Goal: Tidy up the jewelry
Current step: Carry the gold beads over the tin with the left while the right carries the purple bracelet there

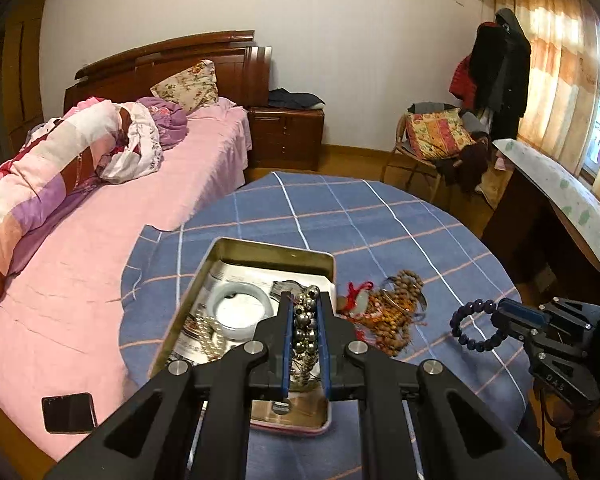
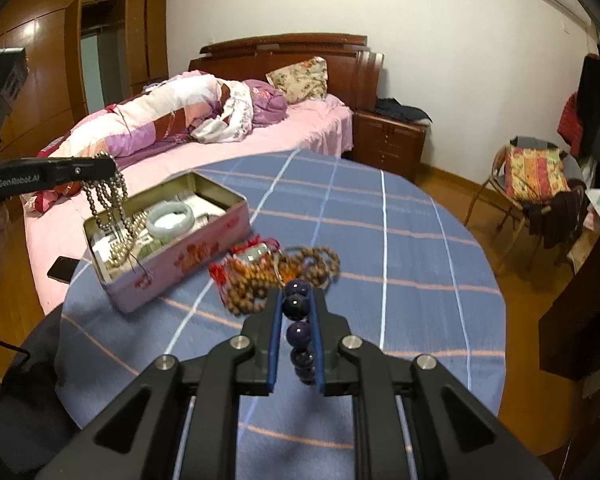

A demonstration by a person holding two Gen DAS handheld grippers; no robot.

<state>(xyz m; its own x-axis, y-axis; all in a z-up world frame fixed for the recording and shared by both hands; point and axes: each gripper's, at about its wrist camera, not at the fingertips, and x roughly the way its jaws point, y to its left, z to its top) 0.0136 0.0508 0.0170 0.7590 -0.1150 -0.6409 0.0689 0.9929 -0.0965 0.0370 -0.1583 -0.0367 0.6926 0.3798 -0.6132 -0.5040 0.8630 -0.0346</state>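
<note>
Between the blue pads of the right tongs (image 2: 295,308), a dark purple bead bracelet (image 2: 298,320) is pinched, held above the blue plaid bench (image 2: 400,240), right of the pink tin (image 2: 187,252). Just beside the tin on that same side lies a heap of brown bead strings with red cord (image 2: 275,272). Over the tin, the left tongs (image 1: 306,304) pinch a silver bead necklace (image 1: 306,332) whose strands hang down into it. Inside the tin rest a pale jade bangle (image 1: 241,308) and pearl beads (image 1: 209,338). Left of the tin, a dark phone (image 1: 68,412) lies on the pink bed (image 1: 99,240).
</note>
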